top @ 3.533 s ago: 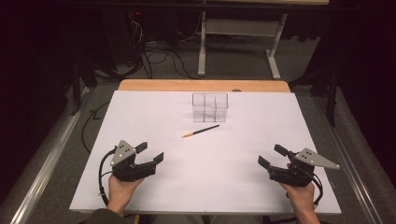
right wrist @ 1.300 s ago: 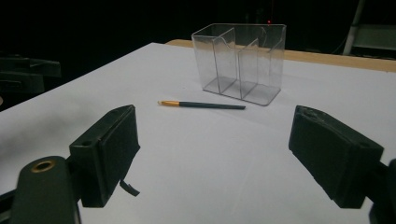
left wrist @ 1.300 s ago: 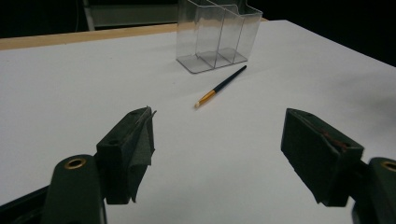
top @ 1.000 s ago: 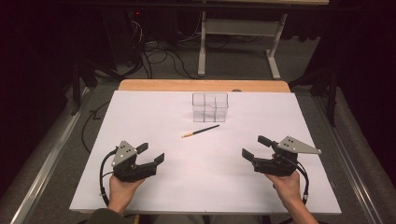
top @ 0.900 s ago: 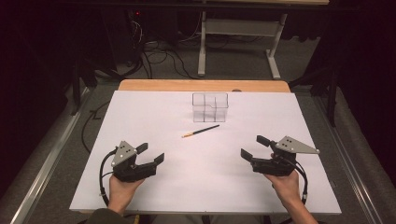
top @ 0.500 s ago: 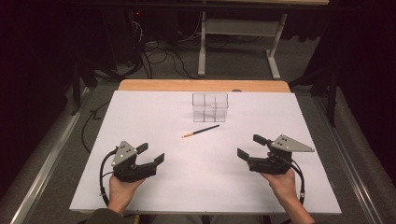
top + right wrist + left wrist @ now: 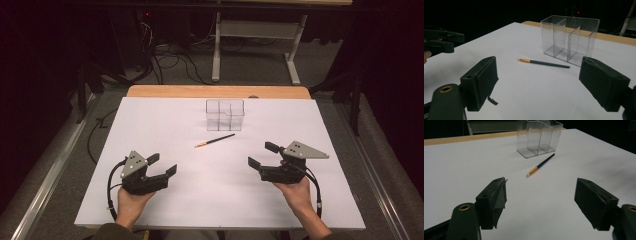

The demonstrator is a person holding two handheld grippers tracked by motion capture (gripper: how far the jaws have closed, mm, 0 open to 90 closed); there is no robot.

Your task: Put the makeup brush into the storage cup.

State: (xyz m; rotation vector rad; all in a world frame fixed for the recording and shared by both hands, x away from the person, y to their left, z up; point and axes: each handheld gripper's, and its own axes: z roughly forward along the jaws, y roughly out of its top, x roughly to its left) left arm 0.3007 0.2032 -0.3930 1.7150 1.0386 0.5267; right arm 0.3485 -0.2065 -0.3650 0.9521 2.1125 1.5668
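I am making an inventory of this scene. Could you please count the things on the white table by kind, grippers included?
Paintbrush: 1
Clear plastic organizer with compartments: 1
Hand-held grippers: 2, the left gripper and the right gripper, both with open jaws and holding nothing
Total: 4

A thin paintbrush — dark handle, gold ferrule, pale tip — lies flat on the white table, just in front of the clear divided organizer. Its handle end points toward the organizer's front — close to it, whether touching is unclear.
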